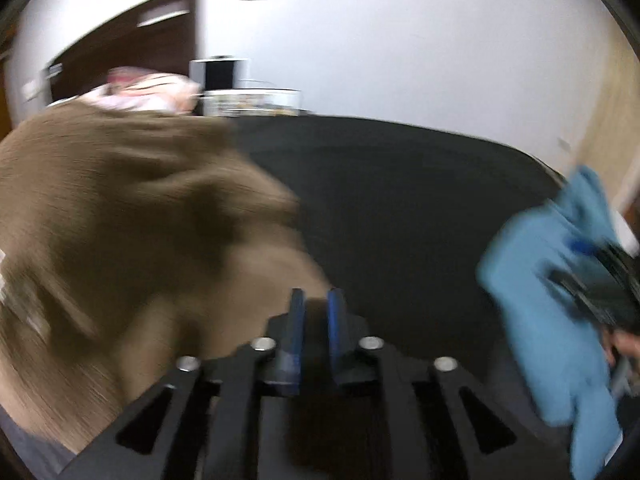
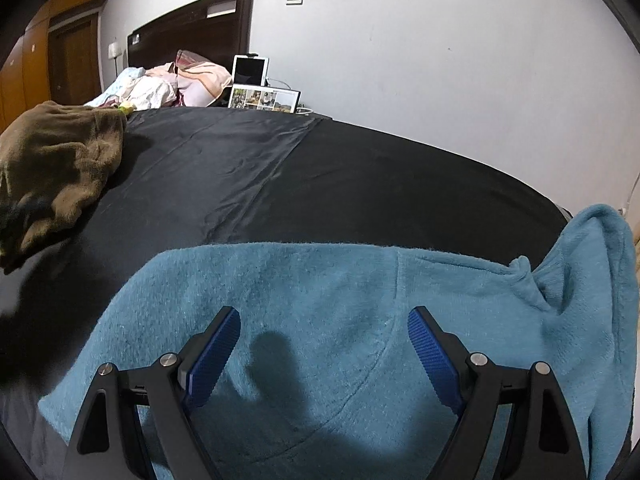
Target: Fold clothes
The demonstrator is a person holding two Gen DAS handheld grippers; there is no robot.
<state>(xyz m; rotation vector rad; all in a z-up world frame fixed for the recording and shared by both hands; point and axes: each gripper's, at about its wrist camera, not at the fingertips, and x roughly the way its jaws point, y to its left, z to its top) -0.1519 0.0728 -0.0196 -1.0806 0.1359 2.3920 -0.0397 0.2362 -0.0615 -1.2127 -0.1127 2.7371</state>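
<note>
A blue fleece garment [image 2: 340, 320] lies flat on the black bed cover [image 2: 360, 184], directly under my right gripper [image 2: 324, 320], which is open and empty just above it. The garment also shows at the right of the left wrist view [image 1: 532, 304], beside the right gripper's body. A crumpled brown fleece garment [image 1: 120, 220] lies at the left; it also shows in the right wrist view [image 2: 56, 164]. My left gripper [image 1: 318, 300] is nearly closed with a narrow gap, nothing between its fingers, next to the brown garment. The left view is motion-blurred.
Pillows and bedding [image 2: 168, 84] are piled by the dark headboard [image 2: 192, 28]. A tablet [image 2: 250, 70] and a photo frame [image 2: 264, 100] lean on the white wall. Wooden wardrobes [image 2: 60, 48] stand far left. The bed edge runs at right.
</note>
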